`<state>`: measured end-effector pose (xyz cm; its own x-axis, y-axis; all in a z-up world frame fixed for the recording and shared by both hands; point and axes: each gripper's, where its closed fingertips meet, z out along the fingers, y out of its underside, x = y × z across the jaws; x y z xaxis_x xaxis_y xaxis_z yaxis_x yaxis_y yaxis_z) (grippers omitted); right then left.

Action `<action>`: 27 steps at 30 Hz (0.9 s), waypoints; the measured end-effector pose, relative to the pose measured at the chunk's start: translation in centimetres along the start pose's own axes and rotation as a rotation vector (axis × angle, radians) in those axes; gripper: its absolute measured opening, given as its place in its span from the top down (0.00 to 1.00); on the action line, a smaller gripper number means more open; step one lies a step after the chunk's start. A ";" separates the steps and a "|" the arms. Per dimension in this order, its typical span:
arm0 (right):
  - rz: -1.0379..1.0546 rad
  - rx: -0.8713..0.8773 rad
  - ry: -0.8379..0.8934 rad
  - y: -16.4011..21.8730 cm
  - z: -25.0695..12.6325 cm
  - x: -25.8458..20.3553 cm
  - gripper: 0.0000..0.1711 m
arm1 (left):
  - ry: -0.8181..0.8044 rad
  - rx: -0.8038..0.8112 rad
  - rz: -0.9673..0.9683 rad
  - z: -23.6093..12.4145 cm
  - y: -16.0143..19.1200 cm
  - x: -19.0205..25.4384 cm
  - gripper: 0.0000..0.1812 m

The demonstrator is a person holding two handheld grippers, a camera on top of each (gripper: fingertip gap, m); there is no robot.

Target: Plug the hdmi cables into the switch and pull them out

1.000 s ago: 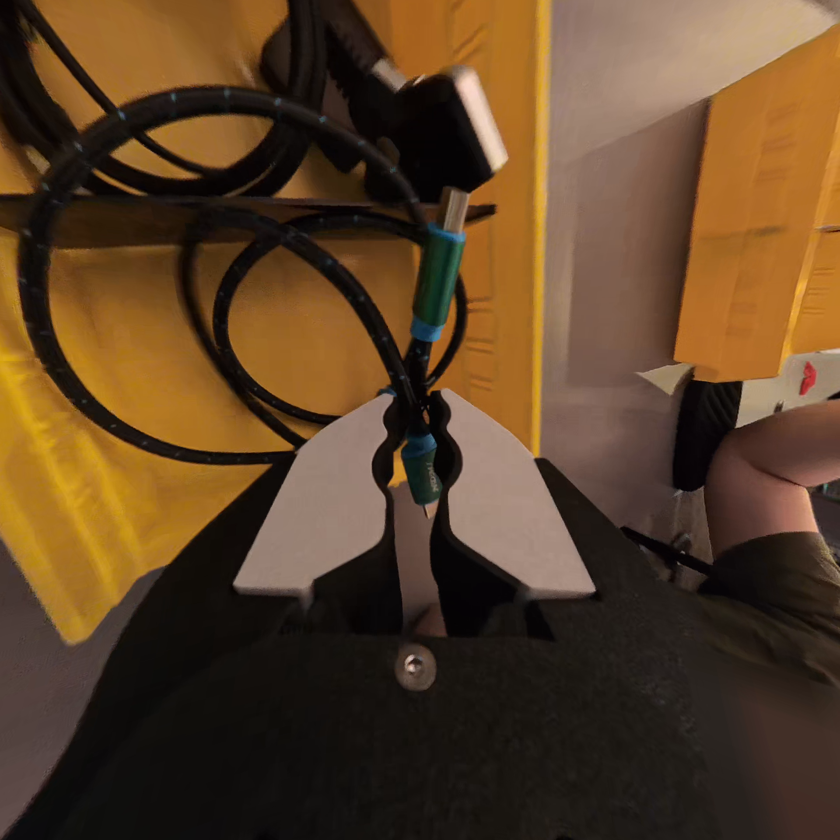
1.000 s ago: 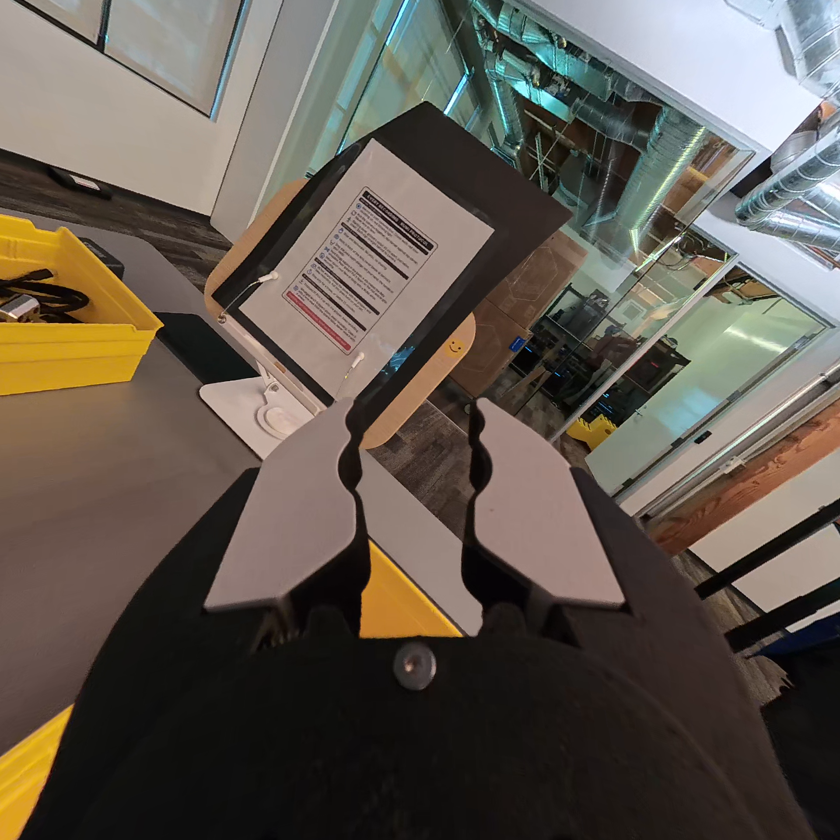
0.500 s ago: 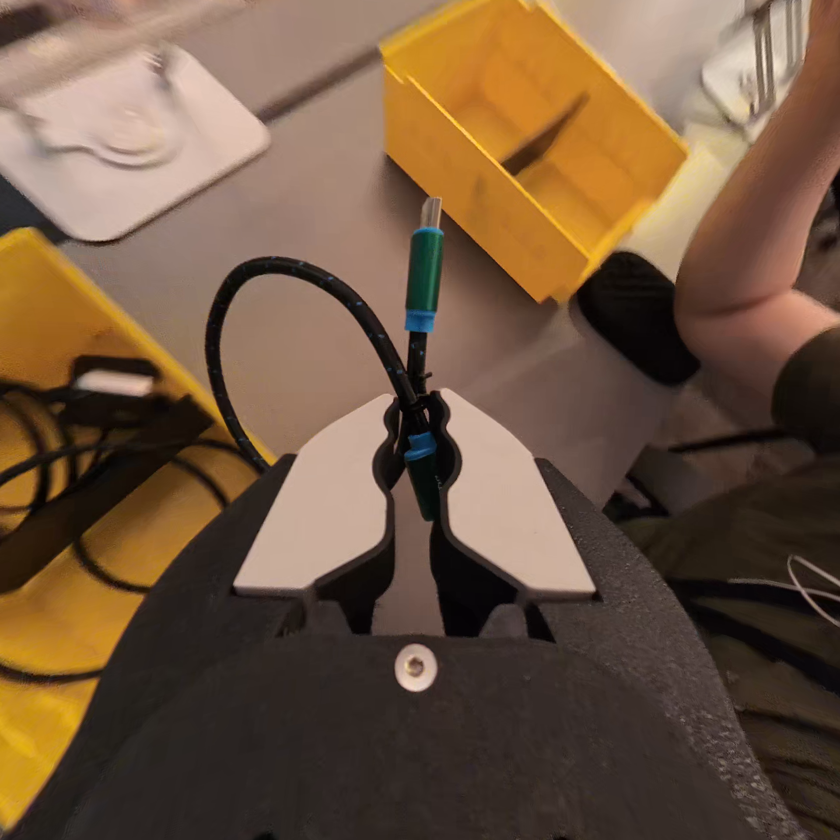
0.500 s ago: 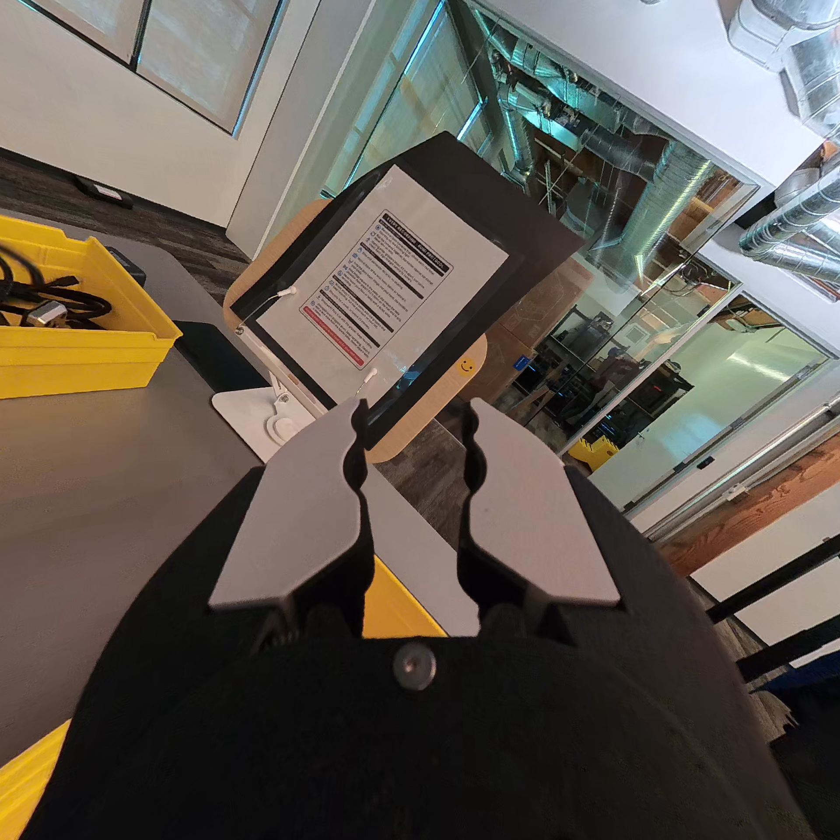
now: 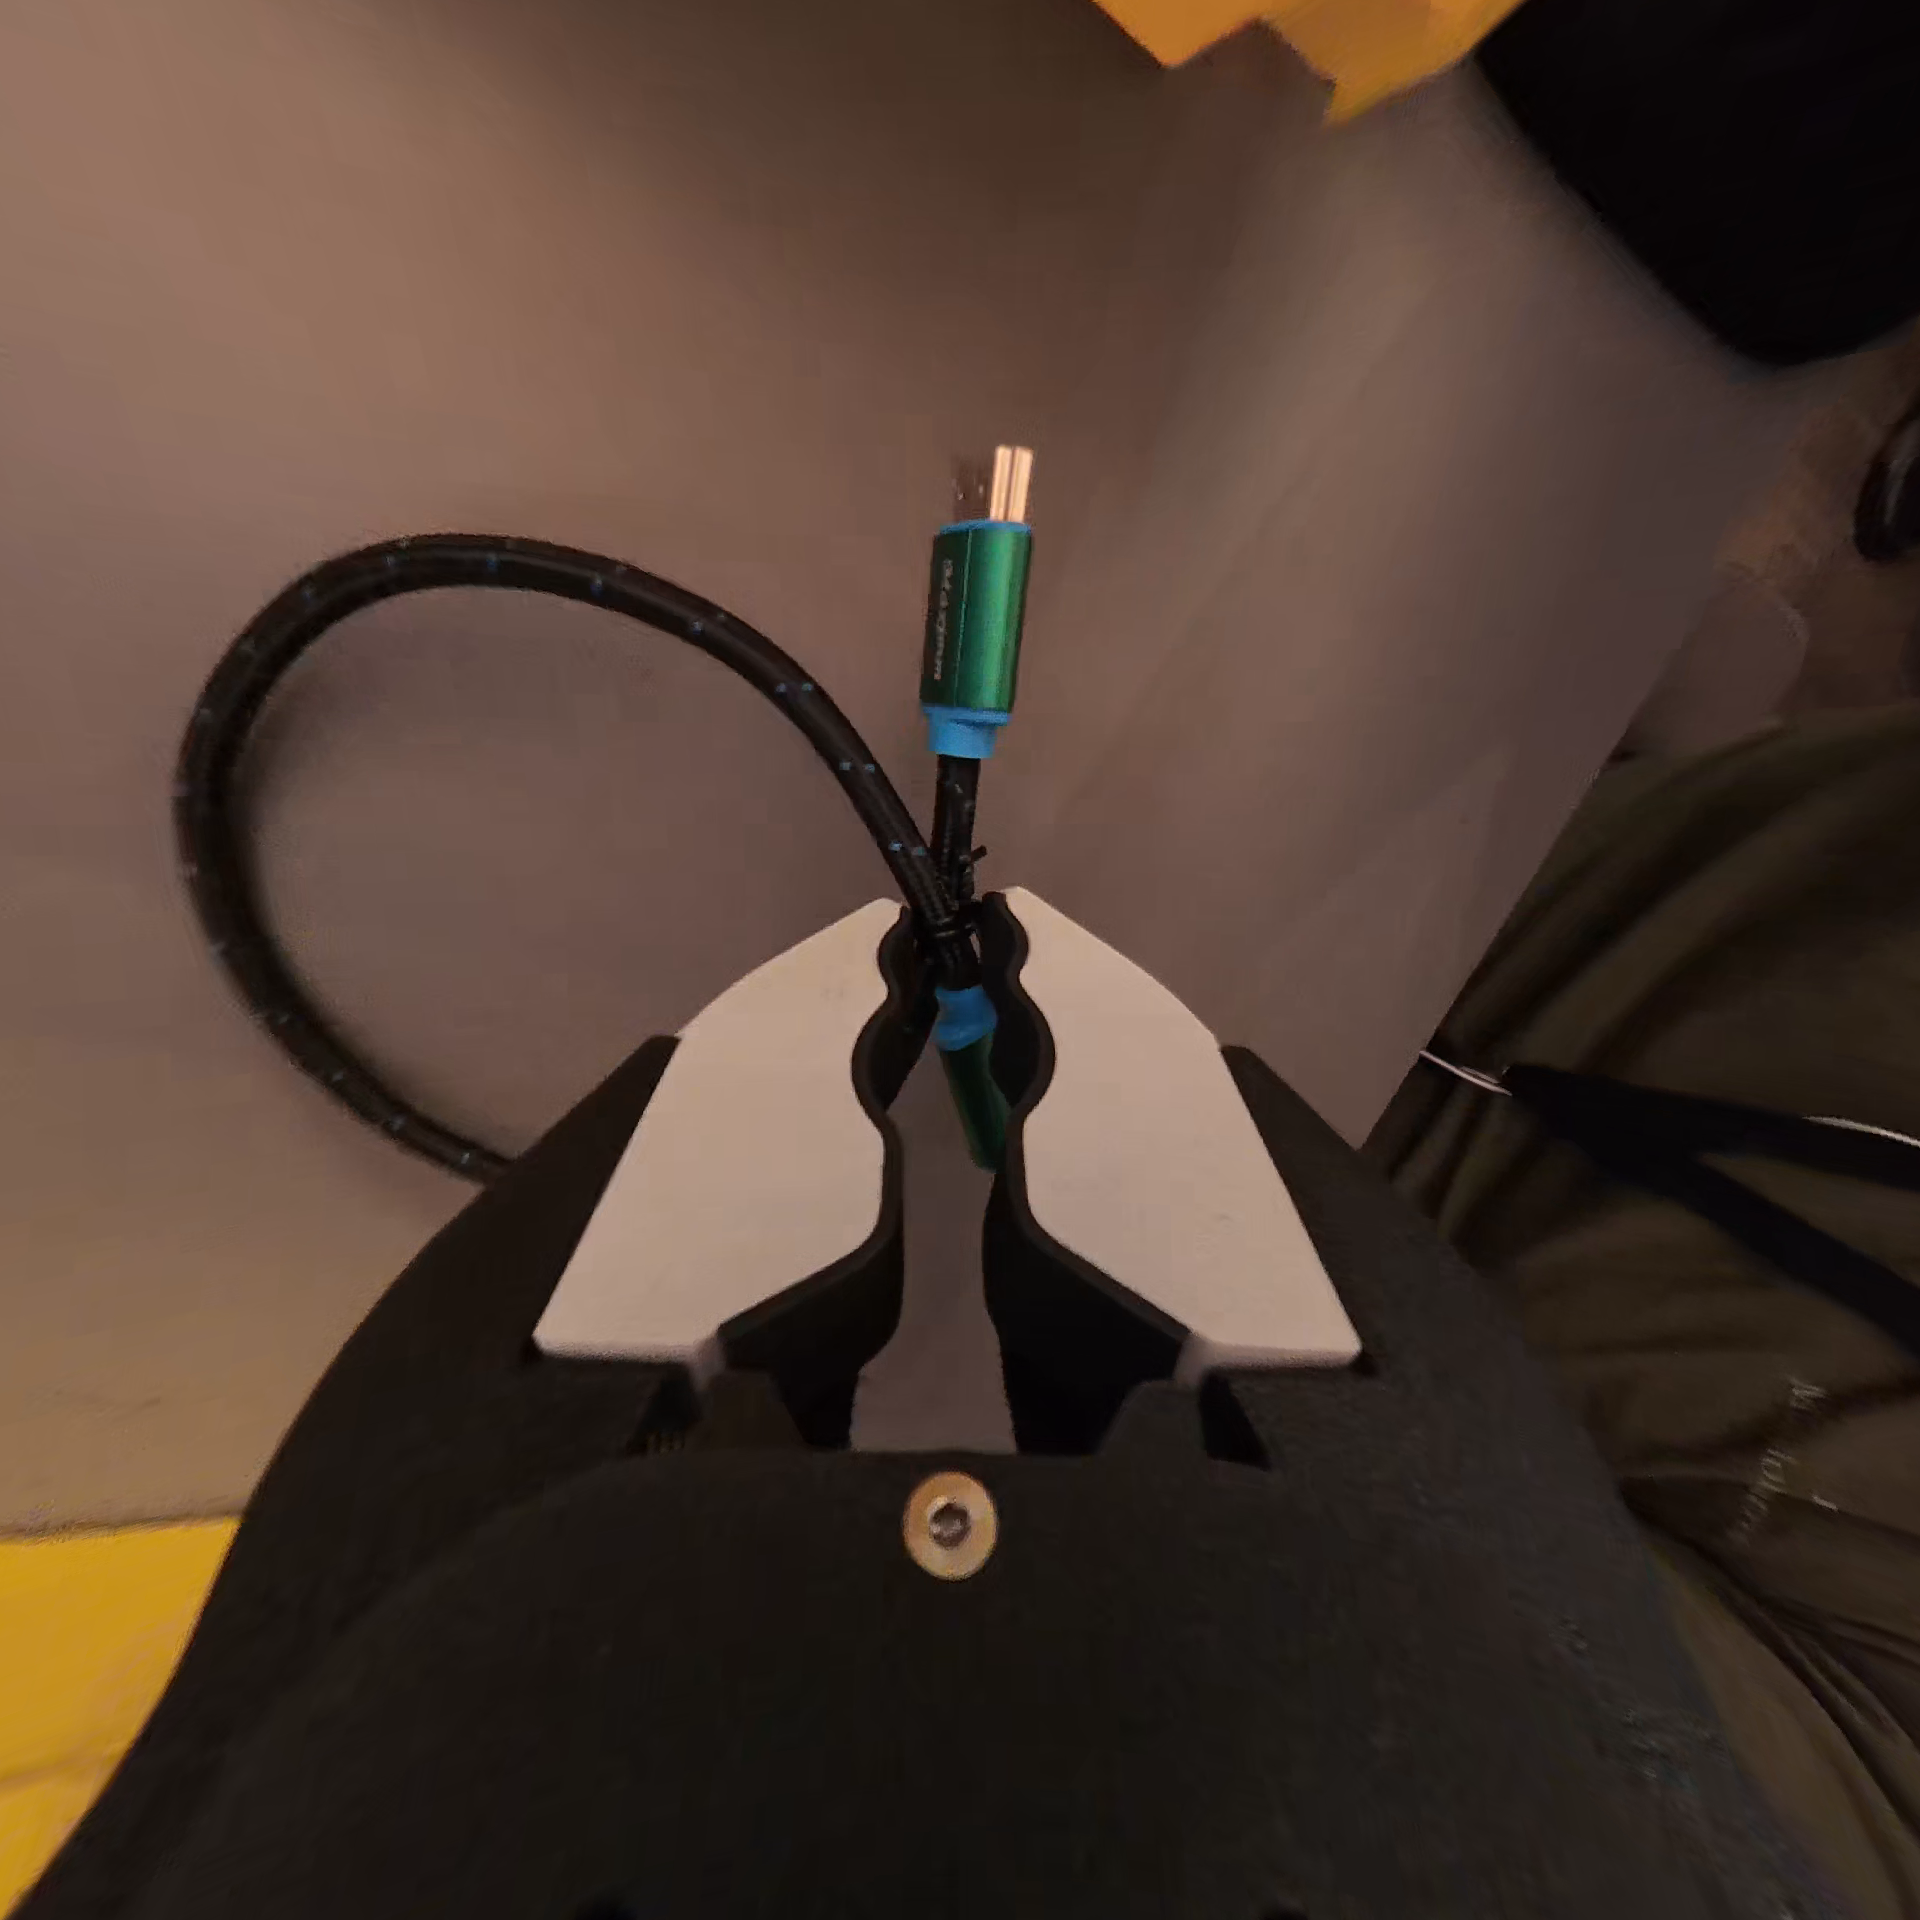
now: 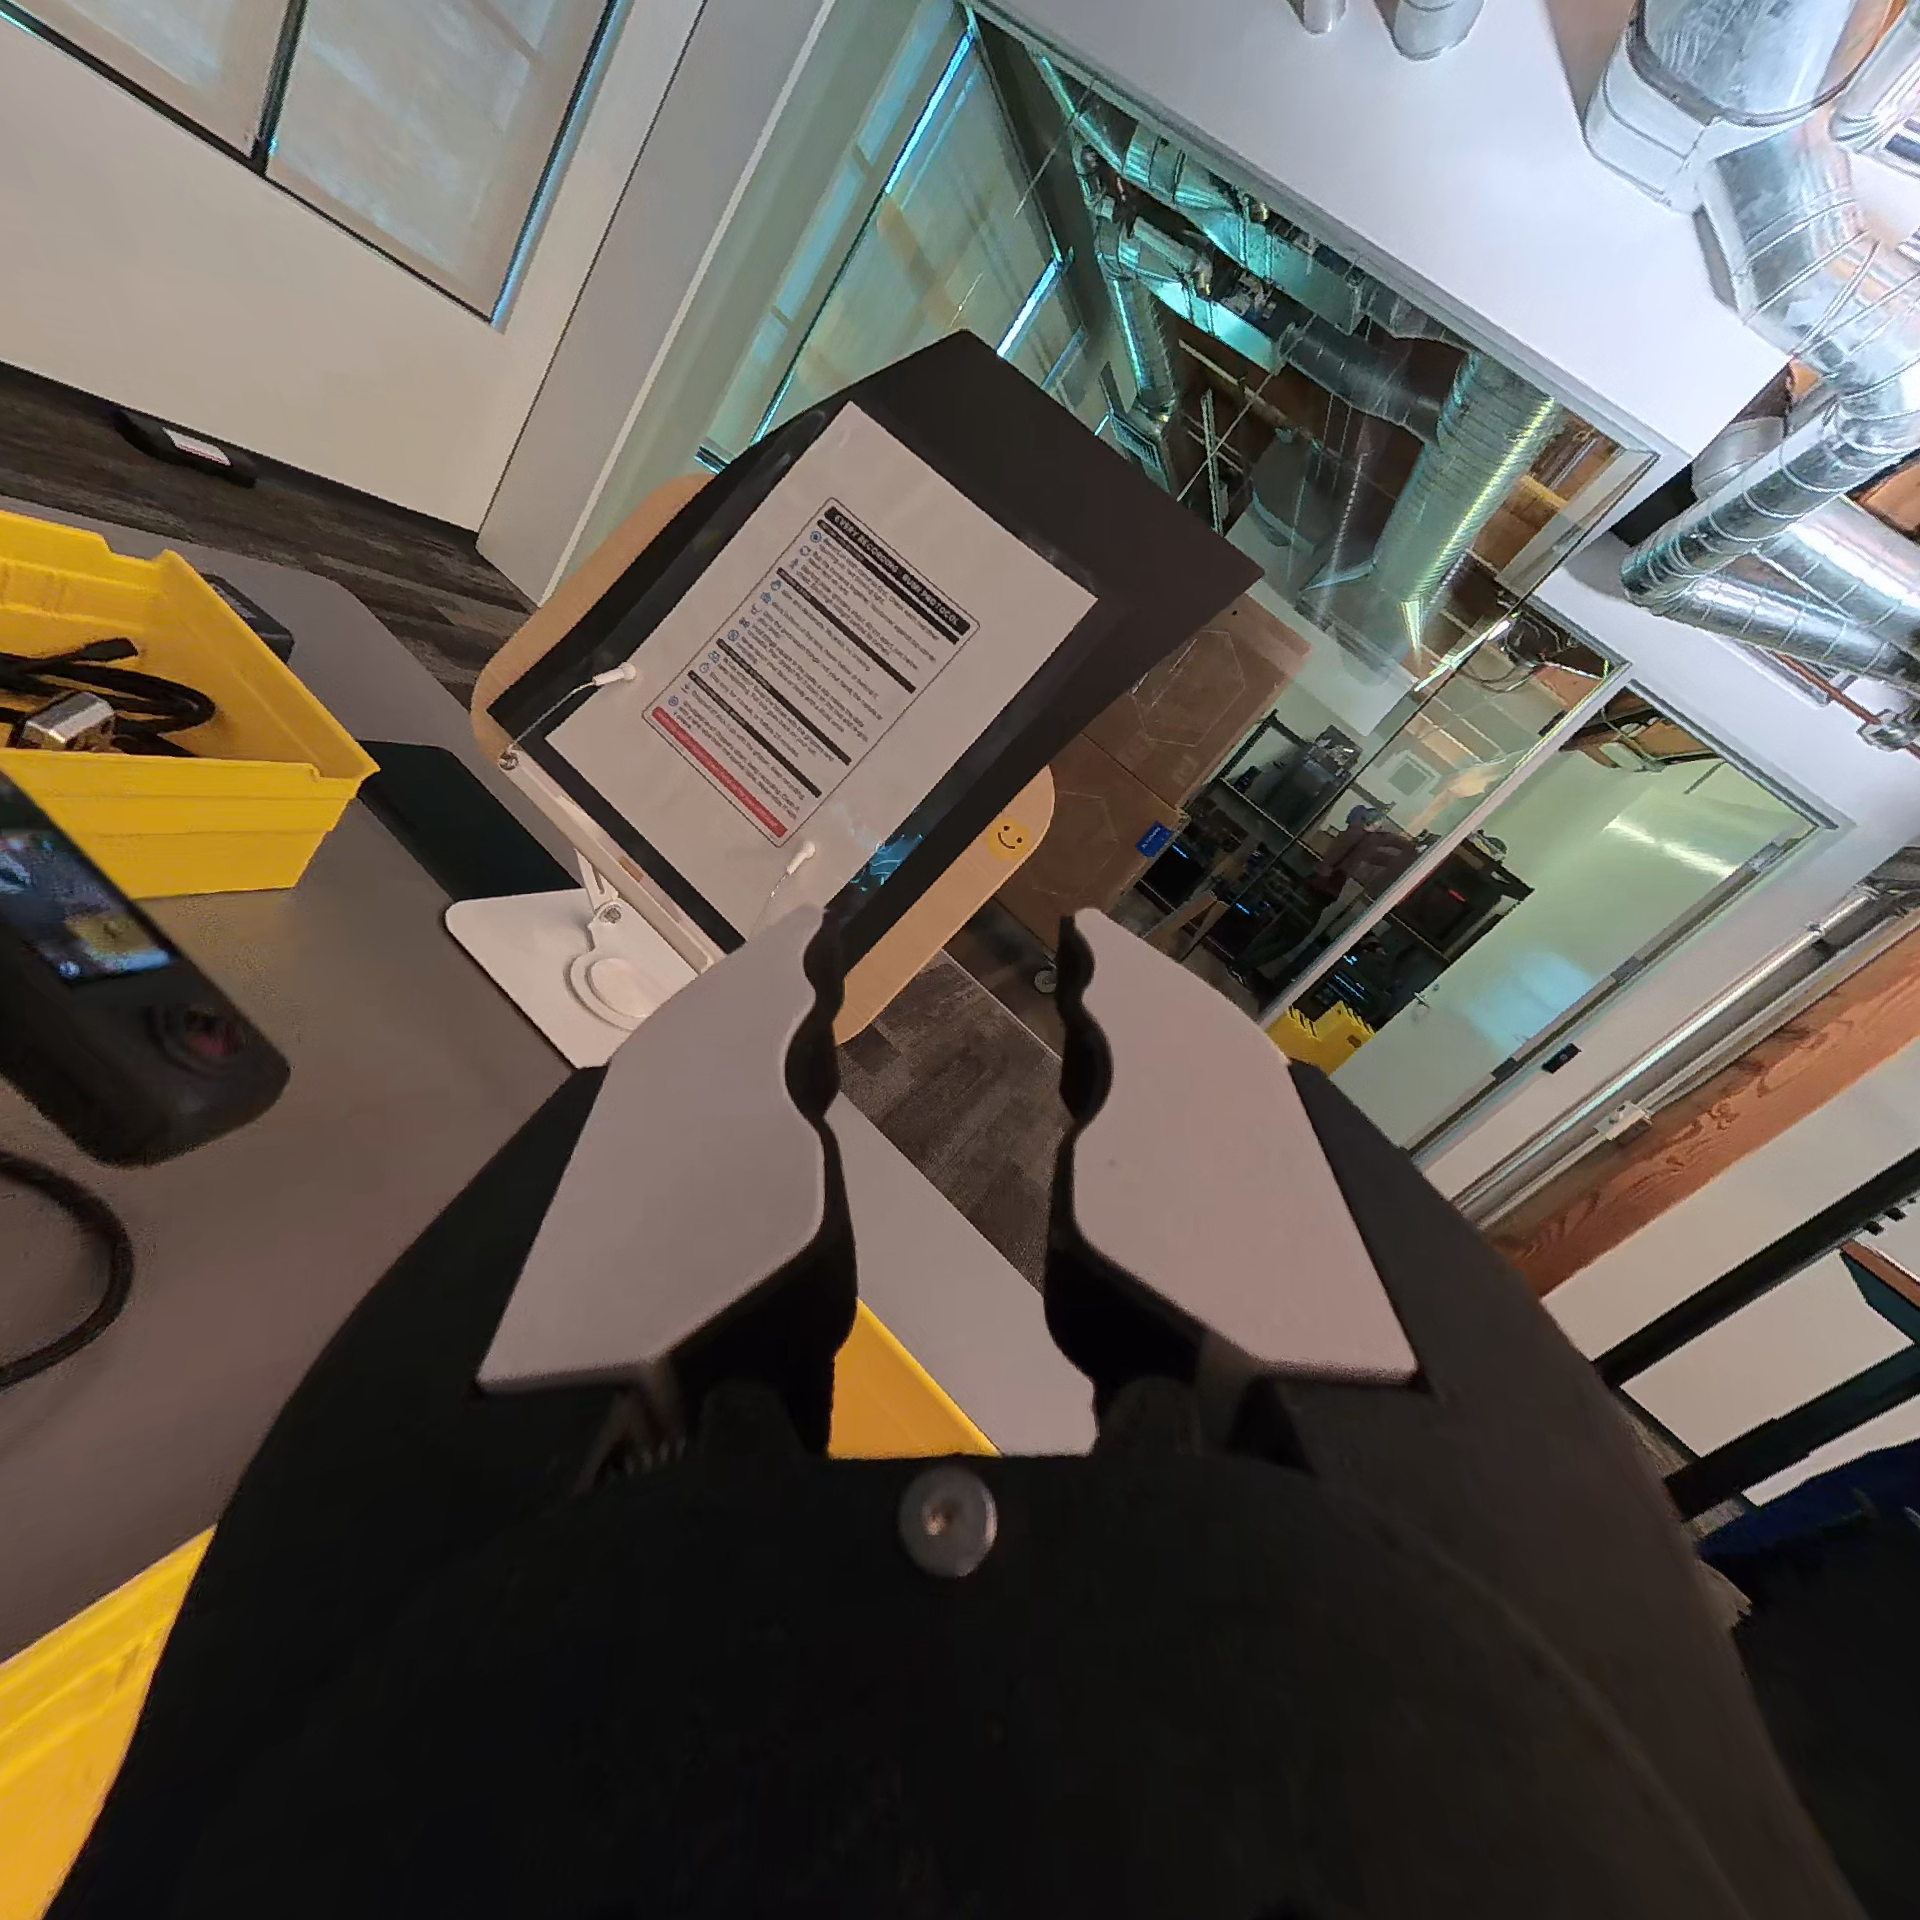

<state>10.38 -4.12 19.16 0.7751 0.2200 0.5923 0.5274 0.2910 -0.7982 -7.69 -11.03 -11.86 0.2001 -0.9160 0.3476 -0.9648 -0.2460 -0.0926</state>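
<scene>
Your left tongs (image 5: pixel 951 914) are clamped on a short black braided HDMI cable with blue flecks (image 5: pixel 582 582), pinching it where its two strands cross at the fingertips. One green metal plug with a blue collar (image 5: pixel 977 644) stands straight out ahead of the tips, its bare metal end pointing away from you. A second green plug (image 5: pixel 971 1091) sits back in the gap between the fingers, tilted toward the right one. The rest of the cable loops out to the left of the tongs and curves back under the left finger, over the grey tabletop (image 5: pixel 520 260).

Your right tongs (image 6: pixel 940 920) are parted and hold nothing, aimed up past the table edge. Ahead of their tips stands a black-framed tablet on a white stand (image 6: pixel 831 665) showing a white page. Far to their left sits a yellow plastic bin (image 6: pixel 187 790) with black cables inside, and nearer on that side a black camera body (image 6: pixel 114 1018) with a lit screen. No switch can be made out in either view.
</scene>
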 end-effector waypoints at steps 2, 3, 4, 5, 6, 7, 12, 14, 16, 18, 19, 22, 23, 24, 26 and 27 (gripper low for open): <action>0.007 0.005 0.000 0.0 -0.1 0.1 0.77 | 0.099 -0.021 -0.004 0.8 0.0 1.2 0.93; 0.008 0.008 -0.001 -0.1 -0.1 0.1 0.77 | 0.142 -0.024 -0.016 1.0 -0.1 1.5 0.93; 0.006 0.009 0.001 -0.2 -0.2 0.1 0.77 | 0.177 -0.016 -0.029 0.9 -0.2 1.8 0.91; 0.003 0.011 0.004 -0.3 -0.3 0.2 0.77 | 0.208 0.002 -0.040 0.6 -0.5 2.0 0.90; 0.001 0.015 0.008 -0.4 -0.4 0.2 0.77 | 0.229 0.026 -0.048 0.1 -0.6 2.0 0.90; -0.001 0.021 0.010 -0.5 -0.6 0.2 0.77 | 0.235 0.054 -0.056 -0.7 -0.7 1.9 0.91; -0.014 0.047 0.015 -1.2 -0.9 0.2 0.77 | 0.078 0.309 -0.113 -8.2 0.9 -1.4 0.95; -0.024 0.047 0.014 -1.1 -0.8 0.0 0.77 | -0.070 0.486 -0.137 -12.7 2.3 -4.1 0.95; -0.034 0.038 0.015 -0.9 -0.6 -0.1 0.77 | -0.288 0.657 -0.191 -17.4 4.5 -7.9 0.94; -0.042 0.028 0.013 -0.7 -0.3 -0.3 0.77 | -0.499 0.787 -0.245 -21.3 7.4 -11.3 0.91; -0.047 0.024 0.011 -0.6 -0.1 -0.4 0.77 | -0.571 0.851 -0.245 -22.9 8.5 -12.3 0.90; -0.071 0.010 0.013 -0.3 0.3 -0.7 0.77 | -0.682 1.032 -0.213 -26.0 10.7 -13.8 0.81; -0.081 0.003 0.012 -0.2 0.5 -0.8 0.77 | -0.702 1.081 -0.192 -26.4 11.0 -14.1 0.75; -0.091 -0.005 0.013 0.0 0.7 -0.9 0.77 | -0.723 1.113 -0.163 -26.3 11.2 -14.3 0.69; -0.107 -0.020 0.012 0.3 1.0 -1.2 0.77 | -0.782 1.080 -0.096 -25.1 11.6 -15.4 0.68; -0.113 -0.028 0.010 0.5 1.2 -1.3 0.77 | -0.814 1.023 -0.079 -24.1 11.9 -16.2 0.69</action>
<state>9.19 -3.11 18.14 0.7138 0.1777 0.6774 0.6208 0.2870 -0.7295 -26.53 8.50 3.88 0.6422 -0.7274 -0.2416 -0.4526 -0.1055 -0.8854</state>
